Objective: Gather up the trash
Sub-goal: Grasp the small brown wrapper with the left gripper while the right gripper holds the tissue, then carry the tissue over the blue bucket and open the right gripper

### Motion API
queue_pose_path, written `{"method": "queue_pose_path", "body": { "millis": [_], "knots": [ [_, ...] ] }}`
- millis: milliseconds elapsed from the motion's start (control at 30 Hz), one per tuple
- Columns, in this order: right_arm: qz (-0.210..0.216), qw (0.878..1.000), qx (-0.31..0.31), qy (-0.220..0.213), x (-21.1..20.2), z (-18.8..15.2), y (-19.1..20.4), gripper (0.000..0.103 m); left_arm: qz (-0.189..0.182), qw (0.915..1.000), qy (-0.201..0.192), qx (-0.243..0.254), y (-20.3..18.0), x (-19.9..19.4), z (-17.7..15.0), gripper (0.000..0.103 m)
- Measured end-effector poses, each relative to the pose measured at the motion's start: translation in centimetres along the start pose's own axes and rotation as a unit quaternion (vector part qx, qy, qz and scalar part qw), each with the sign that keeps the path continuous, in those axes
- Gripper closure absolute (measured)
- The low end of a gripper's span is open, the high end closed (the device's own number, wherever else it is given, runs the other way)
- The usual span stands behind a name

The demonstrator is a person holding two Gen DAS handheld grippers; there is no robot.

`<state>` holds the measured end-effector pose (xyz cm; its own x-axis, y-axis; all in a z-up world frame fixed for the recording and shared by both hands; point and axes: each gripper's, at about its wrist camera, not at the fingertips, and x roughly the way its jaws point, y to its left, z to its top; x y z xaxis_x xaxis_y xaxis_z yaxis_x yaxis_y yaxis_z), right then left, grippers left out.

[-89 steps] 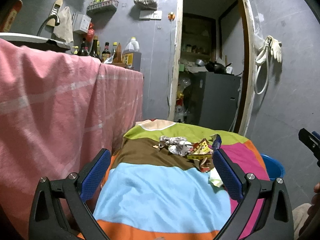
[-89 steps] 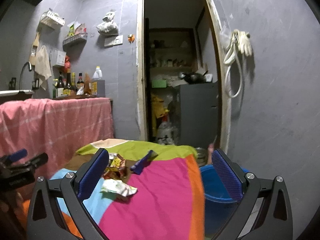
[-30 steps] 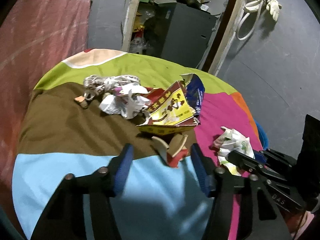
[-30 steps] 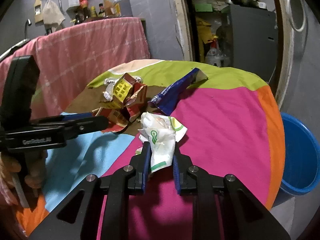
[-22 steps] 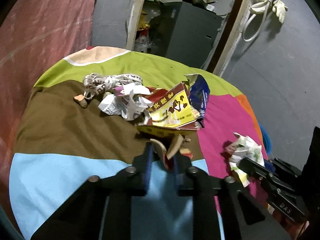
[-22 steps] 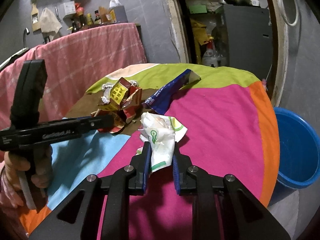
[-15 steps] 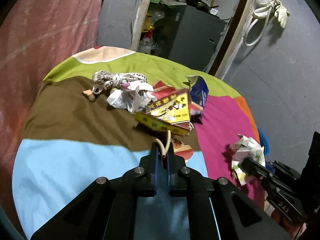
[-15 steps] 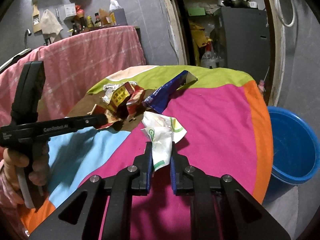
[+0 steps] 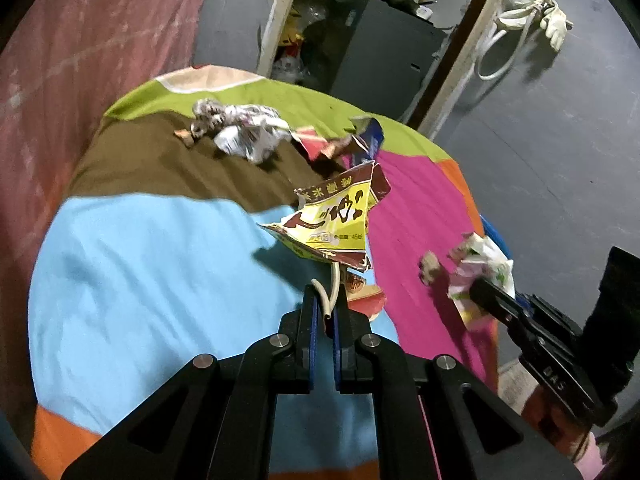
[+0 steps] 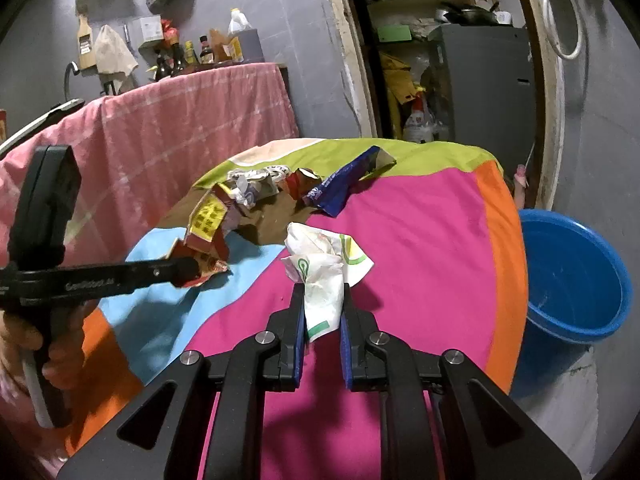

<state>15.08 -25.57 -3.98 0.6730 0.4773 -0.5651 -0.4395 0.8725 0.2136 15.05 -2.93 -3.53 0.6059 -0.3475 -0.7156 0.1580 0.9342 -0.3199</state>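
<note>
My left gripper [image 9: 325, 300] is shut on the edge of a yellow and brown snack bag [image 9: 336, 224], which hangs lifted above the striped cloth [image 9: 160, 264]. From the right wrist view that same bag [image 10: 208, 220] hangs at the left gripper's tip [image 10: 188, 270]. A crumpled white and green wrapper [image 10: 324, 268] is pinched in my shut right gripper [image 10: 322, 300], raised over the pink stripe. Still lying on the cloth are a blue wrapper [image 10: 344, 184], a red wrapper [image 10: 300, 182] and crumpled white paper [image 9: 248, 136].
A blue plastic tub [image 10: 568, 276] stands on the floor to the right of the table. A pink-draped counter [image 10: 168, 120] with bottles runs along the left. A doorway with a grey cabinet [image 10: 484, 76] lies behind. A person's hand [image 10: 24, 336] holds the left gripper.
My left gripper closed on the snack bag and pulled it back and up off the pile. My right gripper, holding the white wrapper, drew back and lifted slightly.
</note>
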Motion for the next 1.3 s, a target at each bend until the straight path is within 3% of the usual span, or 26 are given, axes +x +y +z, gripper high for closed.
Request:
{"method": "queue_pose_path", "body": {
  "millis": [567,767,1300],
  "knots": [
    [-0.004,0.999,0.015,-0.043,-3.7,-0.5,-0.2,0.091,-0.001,0.9963,-0.076,0.040,-3.3,-3.3,1.1,0.099],
    [-0.002,0.997,0.023,-0.074,-5.0,0.3,-0.7,0.091,-0.030,0.9957,-0.080,0.036,-4.0,-3.0,1.1,0.099],
    [-0.014,0.994,0.028,-0.108,-6.7,1.3,-2.0,0.091,-0.036,0.9925,-0.111,0.037,-5.3,-2.8,2.3,0.099]
  ]
}}
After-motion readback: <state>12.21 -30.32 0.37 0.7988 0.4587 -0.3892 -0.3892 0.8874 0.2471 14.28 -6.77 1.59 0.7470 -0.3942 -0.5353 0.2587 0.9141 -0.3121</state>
